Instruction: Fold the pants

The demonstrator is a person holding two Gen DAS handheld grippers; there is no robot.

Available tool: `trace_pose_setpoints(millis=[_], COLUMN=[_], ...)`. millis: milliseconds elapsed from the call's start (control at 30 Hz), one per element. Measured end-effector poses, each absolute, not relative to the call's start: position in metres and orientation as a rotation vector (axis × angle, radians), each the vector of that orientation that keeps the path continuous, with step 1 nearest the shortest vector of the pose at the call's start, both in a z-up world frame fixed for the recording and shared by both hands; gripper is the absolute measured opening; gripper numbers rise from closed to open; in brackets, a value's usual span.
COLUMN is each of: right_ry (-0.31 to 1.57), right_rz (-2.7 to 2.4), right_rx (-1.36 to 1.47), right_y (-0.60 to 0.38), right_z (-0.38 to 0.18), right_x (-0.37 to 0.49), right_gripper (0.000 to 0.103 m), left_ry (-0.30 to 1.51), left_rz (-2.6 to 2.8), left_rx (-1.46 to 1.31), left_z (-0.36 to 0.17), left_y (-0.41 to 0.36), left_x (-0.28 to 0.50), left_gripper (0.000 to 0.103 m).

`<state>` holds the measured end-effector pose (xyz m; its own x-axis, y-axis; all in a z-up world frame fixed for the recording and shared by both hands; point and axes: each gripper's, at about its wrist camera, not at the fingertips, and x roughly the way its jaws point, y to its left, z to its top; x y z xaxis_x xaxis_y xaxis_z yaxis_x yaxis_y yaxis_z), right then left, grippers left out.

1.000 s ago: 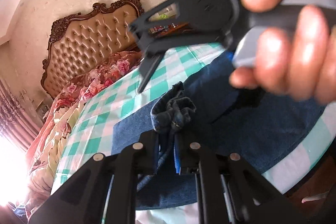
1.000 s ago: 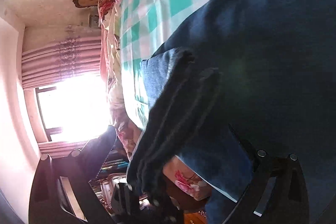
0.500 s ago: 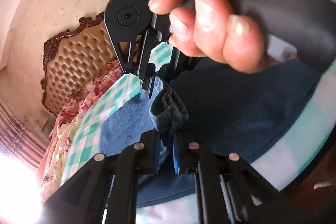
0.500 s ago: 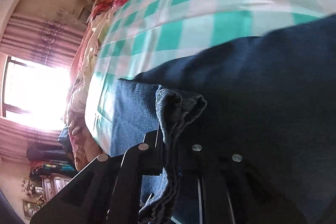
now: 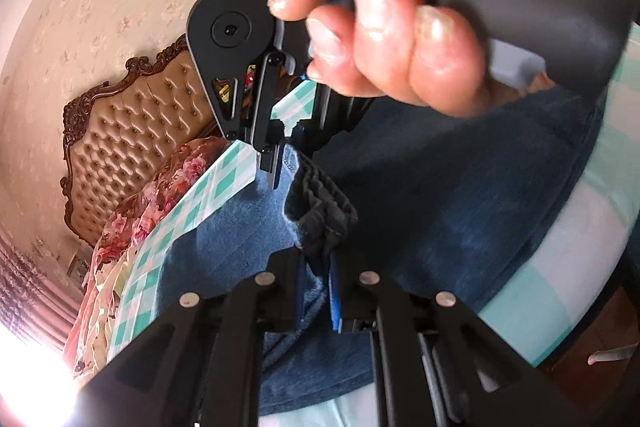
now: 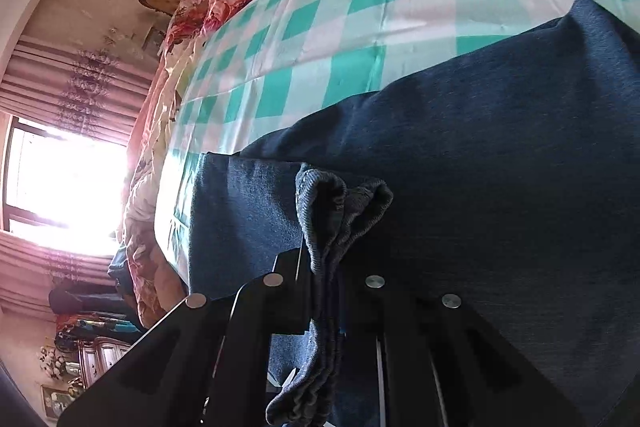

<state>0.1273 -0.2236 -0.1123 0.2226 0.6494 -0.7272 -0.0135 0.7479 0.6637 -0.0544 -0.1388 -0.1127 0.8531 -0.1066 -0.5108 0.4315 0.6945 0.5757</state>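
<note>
Dark blue denim pants point(image 5: 440, 211) lie spread on the green-and-white checked bed sheet point(image 5: 208, 195). My left gripper point(image 5: 316, 291) is shut on a bunched edge of the pants point(image 5: 320, 211). My right gripper point(image 6: 324, 291) is shut on a bunched edge of the pants point(image 6: 336, 203) too. In the left wrist view the right gripper point(image 5: 280, 163), held by a hand point(image 5: 380, 27), hangs just above and beyond my left one, its fingers closed on the same raised fold. The rest of the pants point(image 6: 500, 155) lies flat under both grippers.
A tufted headboard point(image 5: 132, 131) and a floral quilt point(image 5: 160, 195) are at the bed's far end. A bright window point(image 6: 60, 187) with pink curtains is to the left. The bed edge point(image 5: 552, 275) is close on the right, with floor beyond.
The right gripper swung in from the side, closed on the pants edge and came beside my left gripper. Both now hold the bunched edge over the flat denim.
</note>
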Motion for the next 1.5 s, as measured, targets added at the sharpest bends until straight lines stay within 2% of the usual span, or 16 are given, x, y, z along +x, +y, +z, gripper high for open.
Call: trace_pose_setpoints(millis=[267,367,433,500,533,633,667,700,767,867,1000,1233,1333,1367,1433,1500], right_ry=[1.314,1.314,1.305,1.296,1.289,1.266,1.26,1.256,1.247,1.233,1.244,1.228,1.212,1.199,1.148,1.088], right_rz=[0.466,0.456,0.439,0.423,0.415,0.391,0.383,0.378,0.366,0.349,0.317,0.284,0.24,0.219,0.167,0.151], right_rx=[0.593,0.562,0.525,0.485,0.454,0.381,0.373,0.371,0.366,0.34,0.345,0.33,0.288,0.268,0.202,0.135], right_y=[-0.241,-0.238,-0.235,-0.232,-0.228,-0.223,-0.224,-0.225,-0.225,-0.223,-0.225,-0.231,-0.229,-0.229,-0.231,-0.227], right_z=[-0.13,-0.136,-0.133,-0.129,-0.127,-0.122,-0.121,-0.12,-0.119,-0.113,-0.117,-0.121,-0.115,-0.111,-0.097,-0.083], right_x=[0.127,0.126,0.125,0.124,0.124,0.119,0.118,0.116,0.112,0.107,0.107,0.105,0.101,0.098,0.085,0.068], right_gripper=[0.011,0.011,0.01,0.011,0.011,0.011,0.011,0.011,0.011,0.011,0.011,0.011,0.021,0.026,0.029,0.032], left_ry=[0.487,0.527,0.541,0.538,0.527,0.532,0.529,0.536,0.609,0.69,0.974,0.832,0.998,0.99,0.94,0.869], left_rz=[-0.346,-0.368,-0.409,-0.437,-0.454,-0.438,-0.399,-0.357,-0.28,-0.245,-0.25,-0.316,-0.362,-0.341,-0.293,-0.309], left_rx=[0.785,0.775,0.723,0.667,0.61,0.306,0.22,0.136,-0.033,-0.113,-0.07,-0.084,0.058,0.089,0.044,0.03], left_z=[-0.122,-0.131,-0.128,-0.118,-0.107,-0.067,-0.057,-0.05,-0.047,-0.053,-0.109,-0.068,-0.103,-0.104,-0.089,-0.074], left_y=[-0.161,-0.162,-0.158,-0.151,-0.143,-0.085,-0.062,-0.036,0.023,0.079,0.099,0.096,0.063,0.061,0.066,0.064], left_x=[-0.051,-0.048,-0.049,-0.052,-0.054,-0.049,-0.043,-0.034,0.0,0.05,0.119,0.14,0.17,0.173,0.174,0.161], left_gripper=[0.01,0.015,0.027,0.061,0.062,0.061,0.051,0.025,0.0,0.0,0.0,0.0,0.004,0.002,0.002,0.014])
